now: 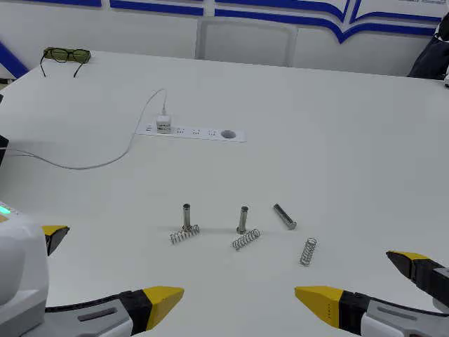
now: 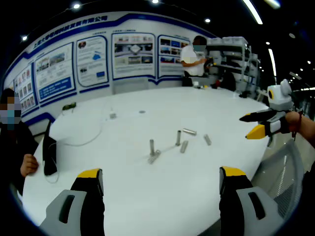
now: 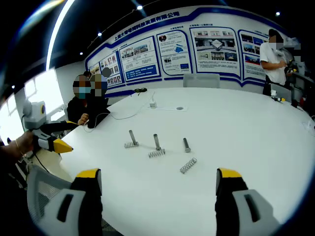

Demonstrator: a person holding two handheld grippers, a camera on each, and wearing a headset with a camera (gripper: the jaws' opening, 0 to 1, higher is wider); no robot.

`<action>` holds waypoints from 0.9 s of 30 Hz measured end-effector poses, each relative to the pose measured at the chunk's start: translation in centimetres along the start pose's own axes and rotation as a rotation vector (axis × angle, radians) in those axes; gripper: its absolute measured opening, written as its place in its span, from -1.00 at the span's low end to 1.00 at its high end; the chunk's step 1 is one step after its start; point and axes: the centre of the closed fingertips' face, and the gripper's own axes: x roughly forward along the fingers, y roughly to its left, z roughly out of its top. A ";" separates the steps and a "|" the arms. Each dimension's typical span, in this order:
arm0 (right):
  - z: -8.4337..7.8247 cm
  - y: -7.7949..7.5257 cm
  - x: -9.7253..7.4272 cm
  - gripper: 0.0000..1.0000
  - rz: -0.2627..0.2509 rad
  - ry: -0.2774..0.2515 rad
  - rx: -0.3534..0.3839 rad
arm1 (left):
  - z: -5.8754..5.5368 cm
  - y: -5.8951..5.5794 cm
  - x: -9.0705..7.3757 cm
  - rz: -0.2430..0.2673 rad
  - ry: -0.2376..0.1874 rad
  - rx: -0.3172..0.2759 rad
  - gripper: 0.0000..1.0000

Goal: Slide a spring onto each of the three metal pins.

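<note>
Left gripper (image 2: 161, 173) and right gripper (image 3: 158, 173) were held wide open, empty; three springs (image 1: 246, 239) were seen lying beyond them, beside the pins (image 1: 243, 220).

The white table (image 1: 351, 154) bears two upright pins (image 1: 186, 215) (image 1: 243, 220), one lying pin (image 1: 285, 216), three springs (image 1: 184, 234) (image 1: 246, 239) (image 1: 308, 251), a power strip (image 1: 191, 131) and glasses (image 1: 66, 55).

Odds and ends on the white bench

Dark-framed glasses (image 1: 65, 55) lie near the far left corner of the bench (image 1: 337, 140). A white power strip (image 1: 191, 131) sits toward the far edge. A white charger (image 1: 163, 125) is plugged into its left end, and its cable (image 1: 105, 163) trails to the left edge. A chair (image 1: 242, 41) stands behind the far edge, and posters (image 3: 172, 46) line the wall.
</note>
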 end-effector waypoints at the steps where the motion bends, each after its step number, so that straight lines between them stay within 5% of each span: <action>1: 0.0 -0.1 0.0 0.96 -0.002 0.000 0.001 | 0.0 0.0 0.0 0.000 0.000 0.001 1.00; 27: 0.1 -0.4 -0.3 0.93 -0.015 -0.004 -0.004 | 0.1 -0.1 0.1 -0.008 -0.011 -0.019 0.99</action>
